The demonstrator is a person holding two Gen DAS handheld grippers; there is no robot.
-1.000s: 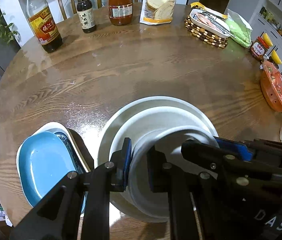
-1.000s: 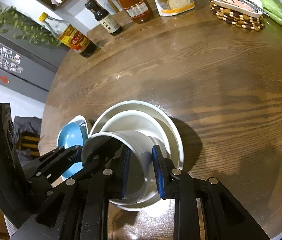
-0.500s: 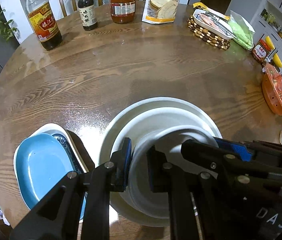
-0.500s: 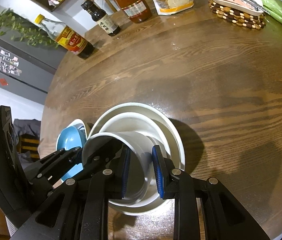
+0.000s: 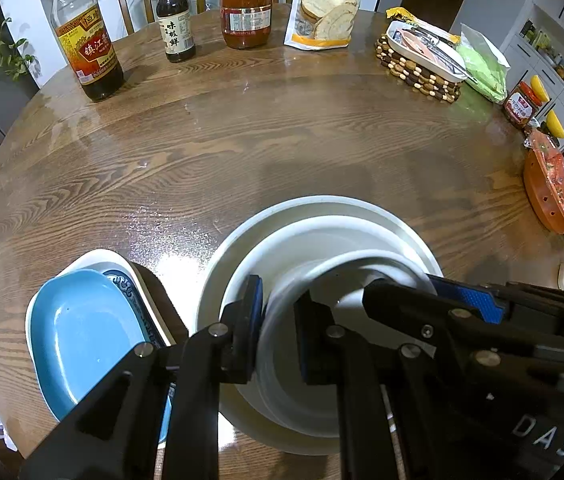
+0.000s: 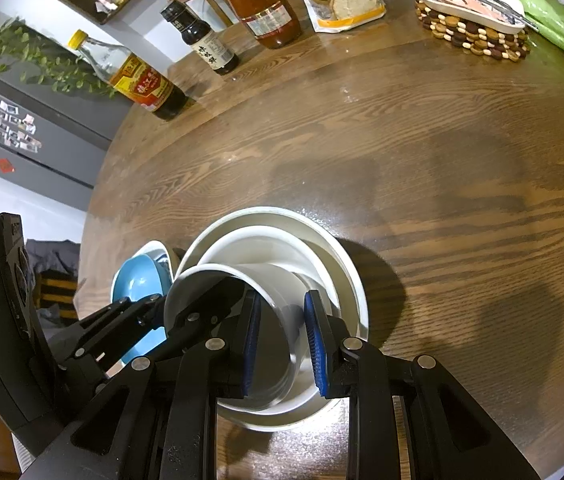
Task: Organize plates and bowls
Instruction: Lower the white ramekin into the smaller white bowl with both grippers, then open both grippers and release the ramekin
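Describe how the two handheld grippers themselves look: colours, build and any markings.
Both are black plastic linkage frames with silver rivets at the pivots. The left gripper and the right gripper carry blue ribbed pads on the inner faces of their fingers. The right gripper's body shows white letters "DAS" in the left wrist view. No cables or sleeves show.

View shift only, grips unchanged.
Left wrist view: counter contents slid slightly down-frame; vinegar bottle now fully in the upper left, blue plate a bit lower at lower left. Right wrist view: white bowl stack sits marginally lower in the frame.
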